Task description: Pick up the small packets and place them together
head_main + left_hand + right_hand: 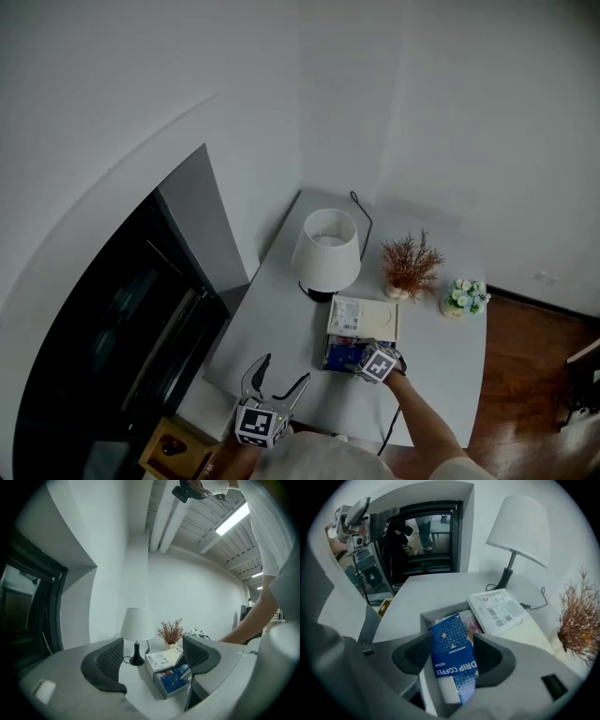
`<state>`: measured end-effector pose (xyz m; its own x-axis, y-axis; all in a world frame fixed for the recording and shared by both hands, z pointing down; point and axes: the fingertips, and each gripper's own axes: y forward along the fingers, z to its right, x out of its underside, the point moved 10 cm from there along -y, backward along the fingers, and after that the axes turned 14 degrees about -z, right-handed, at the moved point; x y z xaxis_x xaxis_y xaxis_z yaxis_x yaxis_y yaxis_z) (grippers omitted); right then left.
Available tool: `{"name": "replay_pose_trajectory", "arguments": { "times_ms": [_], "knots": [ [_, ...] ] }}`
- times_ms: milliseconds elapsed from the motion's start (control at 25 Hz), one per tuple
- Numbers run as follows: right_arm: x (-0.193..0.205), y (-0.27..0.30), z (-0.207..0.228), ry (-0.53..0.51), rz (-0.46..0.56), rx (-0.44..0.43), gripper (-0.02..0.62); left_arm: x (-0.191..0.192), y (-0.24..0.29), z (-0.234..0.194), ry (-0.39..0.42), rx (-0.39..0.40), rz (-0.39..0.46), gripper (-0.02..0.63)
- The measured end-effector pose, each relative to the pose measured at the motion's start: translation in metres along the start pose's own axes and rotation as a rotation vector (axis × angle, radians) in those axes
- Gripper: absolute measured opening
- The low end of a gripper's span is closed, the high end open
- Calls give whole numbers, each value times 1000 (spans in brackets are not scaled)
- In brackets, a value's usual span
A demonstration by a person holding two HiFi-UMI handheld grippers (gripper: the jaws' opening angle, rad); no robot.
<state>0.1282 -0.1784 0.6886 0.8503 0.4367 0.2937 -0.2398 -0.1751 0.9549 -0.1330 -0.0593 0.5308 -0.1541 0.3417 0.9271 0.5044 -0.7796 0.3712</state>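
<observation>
Packet [451, 641], blue: pinched by right gripper [452, 658] just over grey box [436, 612] (others seemingly inside), not yet released; left gripper [151, 641] spread, empty; gathering judged unfinished.

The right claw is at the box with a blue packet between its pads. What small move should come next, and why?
Probably lift the right claw straight up. Its pads press both edges of the packet, whose far end dips into the open box, so it needs to clear the wall.
</observation>
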Motion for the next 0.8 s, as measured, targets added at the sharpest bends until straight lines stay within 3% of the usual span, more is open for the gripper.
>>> {"name": "replay_pose_trajectory", "arguments": {
  "times_ms": [280,400,520,680,800],
  "knots": [
    [-5,33,15,-44,-148,15,267,0,-4,3,-15,-17,-3,390],
    [-8,30,14,-94,-172,67,179,3,-8,-3,-43,-34,-10,390],
    [-11,30,12,-147,-212,90,174,6,-10,-9,-53,-44,-10,390],
    [-11,25,12,-196,-228,116,66,5,-7,-9,-50,-39,-6,390],
    [-9,18,6,-219,-218,115,34,5,-6,-8,-47,-31,-1,390]
  ]
}}
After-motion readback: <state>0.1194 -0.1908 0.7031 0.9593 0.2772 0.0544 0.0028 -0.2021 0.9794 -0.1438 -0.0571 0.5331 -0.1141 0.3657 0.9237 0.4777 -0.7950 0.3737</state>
